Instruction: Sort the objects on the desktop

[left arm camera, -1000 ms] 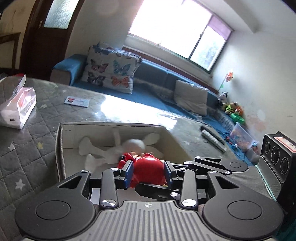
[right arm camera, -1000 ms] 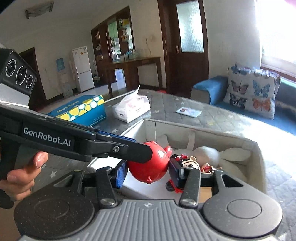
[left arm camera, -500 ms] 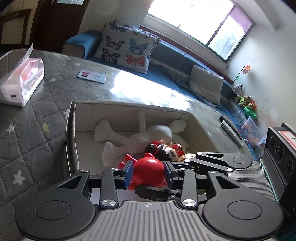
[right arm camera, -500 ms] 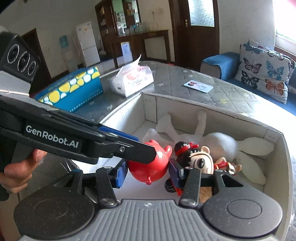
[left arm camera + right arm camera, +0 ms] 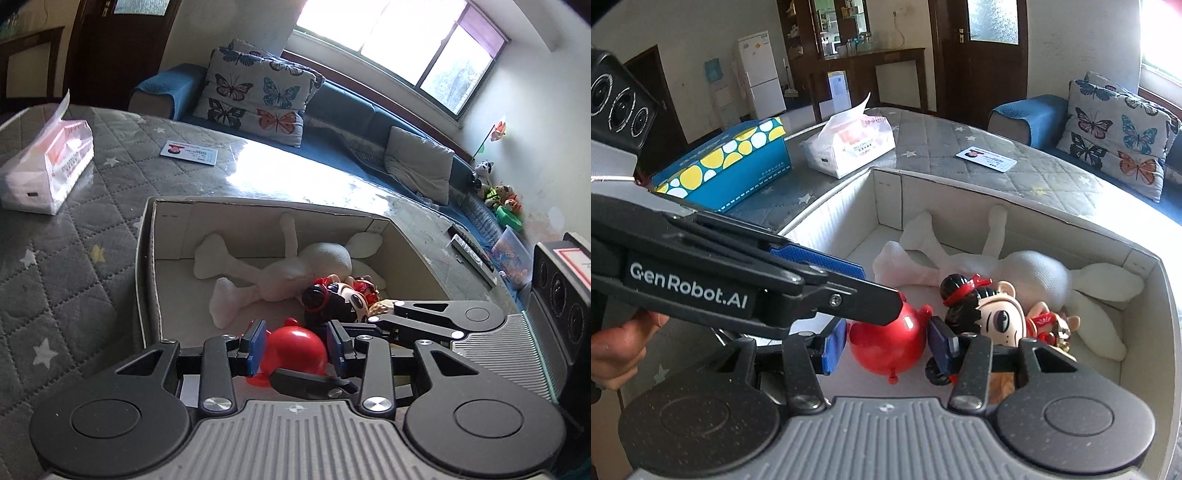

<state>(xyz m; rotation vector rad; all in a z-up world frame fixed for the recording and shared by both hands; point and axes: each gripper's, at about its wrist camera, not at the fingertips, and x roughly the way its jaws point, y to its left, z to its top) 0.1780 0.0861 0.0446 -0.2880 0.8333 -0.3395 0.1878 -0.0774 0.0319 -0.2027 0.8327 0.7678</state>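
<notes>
While both my tongs reach down into the white box [image 5: 1027, 192], the red toy pig [image 5: 886, 341] sits between the blue pads [image 5: 835, 345] of my right tongs [image 5: 888, 345], which are partly closed around its round body. My left tongs [image 5: 293, 345] stand wide and bracket the same pig from the other side; I cannot tell whether their pads press it. I judge it hollow plastic: light, stiff, glossy and apt to slip, so the widest part of the belly is the place to grip. Just beyond my right tongs lie a black-haired doll [image 5: 993, 314] and a soft white plush [image 5: 1034, 273].
</notes>
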